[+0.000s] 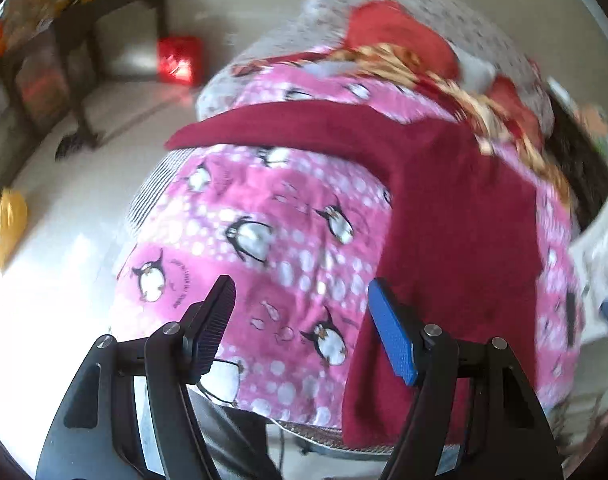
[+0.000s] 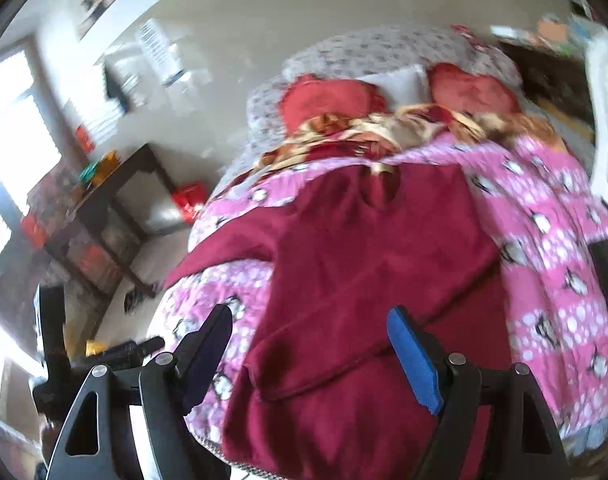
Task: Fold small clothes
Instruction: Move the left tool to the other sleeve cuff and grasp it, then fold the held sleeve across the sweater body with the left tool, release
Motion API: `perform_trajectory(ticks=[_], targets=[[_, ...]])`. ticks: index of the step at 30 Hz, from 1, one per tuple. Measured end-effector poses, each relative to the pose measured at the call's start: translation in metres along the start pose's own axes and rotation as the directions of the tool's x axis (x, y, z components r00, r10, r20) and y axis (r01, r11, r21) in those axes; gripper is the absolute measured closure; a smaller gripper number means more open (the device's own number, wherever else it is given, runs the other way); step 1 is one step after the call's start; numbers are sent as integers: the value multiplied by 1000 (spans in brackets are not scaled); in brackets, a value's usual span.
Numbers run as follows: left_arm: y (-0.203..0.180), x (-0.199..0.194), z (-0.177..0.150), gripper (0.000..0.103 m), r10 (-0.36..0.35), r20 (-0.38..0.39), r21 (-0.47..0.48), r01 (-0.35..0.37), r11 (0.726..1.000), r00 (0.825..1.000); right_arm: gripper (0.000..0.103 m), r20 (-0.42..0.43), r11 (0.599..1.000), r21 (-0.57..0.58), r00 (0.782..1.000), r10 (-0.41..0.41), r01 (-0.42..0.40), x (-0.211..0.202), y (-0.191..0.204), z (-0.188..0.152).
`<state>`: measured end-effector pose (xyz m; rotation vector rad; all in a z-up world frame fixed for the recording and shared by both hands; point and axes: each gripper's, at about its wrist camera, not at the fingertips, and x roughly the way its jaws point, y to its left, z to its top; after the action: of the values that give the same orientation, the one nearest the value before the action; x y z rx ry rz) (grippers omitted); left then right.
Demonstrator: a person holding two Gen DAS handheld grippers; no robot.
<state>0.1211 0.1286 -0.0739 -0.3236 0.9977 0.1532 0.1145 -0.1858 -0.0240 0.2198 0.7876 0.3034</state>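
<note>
Hovering with its jaws wide and empty, the right gripper point(image 2: 310, 354) hangs above the lower body of a maroon long-sleeved top point(image 2: 368, 264), which lies spread on a pink penguin-print blanket point(image 2: 552, 280) over the bed. One sleeve stretches out toward the bed's left edge; the other already looks folded across the body. The left gripper point(image 1: 301, 330), equally wide and holding nothing, sits over bare blanket just beside the garment's left edge. Judging by this, the fold is midway. The next move likely calls for the left gripper to pinch the stretched sleeve and draw it across the body. Red pillows point(image 2: 328, 100) lie beyond.
</note>
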Motion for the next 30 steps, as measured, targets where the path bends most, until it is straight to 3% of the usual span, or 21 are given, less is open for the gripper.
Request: perform_trajectory(ticks=[3, 6, 9, 12, 15, 18, 25, 28, 30], targets=[[24, 1, 12, 34, -29, -12, -85, 28, 996, 999, 23, -37, 998, -63, 999, -20, 18, 9, 25, 9], [48, 12, 25, 34, -91, -45, -153, 84, 985, 995, 21, -73, 996, -85, 997, 22, -28, 23, 41, 18], [66, 29, 36, 34, -82, -52, -193, 70, 979, 995, 21, -100, 991, -124, 994, 44, -56, 41, 60, 26], [81, 57, 45, 34, -122, -90, -243, 97, 965, 989, 21, -140, 984, -162, 988, 57, -79, 67, 78, 33], [93, 80, 57, 34, -183, -105, -311, 143, 940, 978, 21, -191, 976, -189, 979, 68, -105, 101, 92, 43], [107, 110, 78, 34, -265, -109, -406, 200, 892, 958, 21, -224, 970, -215, 972, 65, -114, 133, 104, 55], [137, 185, 131, 36, -263, -108, -538, 166, 826, 959, 21, -272, 967, -215, 959, 75, -137, 193, 114, 81], [143, 200, 145, 36, -217, -103, -556, 125, 822, 971, 21, -282, 968, -205, 955, 87, -148, 211, 114, 86], [148, 206, 151, 36, -204, -87, -588, 115, 801, 975, 22, -293, 967, -205, 952, 88, -152, 220, 114, 87]])
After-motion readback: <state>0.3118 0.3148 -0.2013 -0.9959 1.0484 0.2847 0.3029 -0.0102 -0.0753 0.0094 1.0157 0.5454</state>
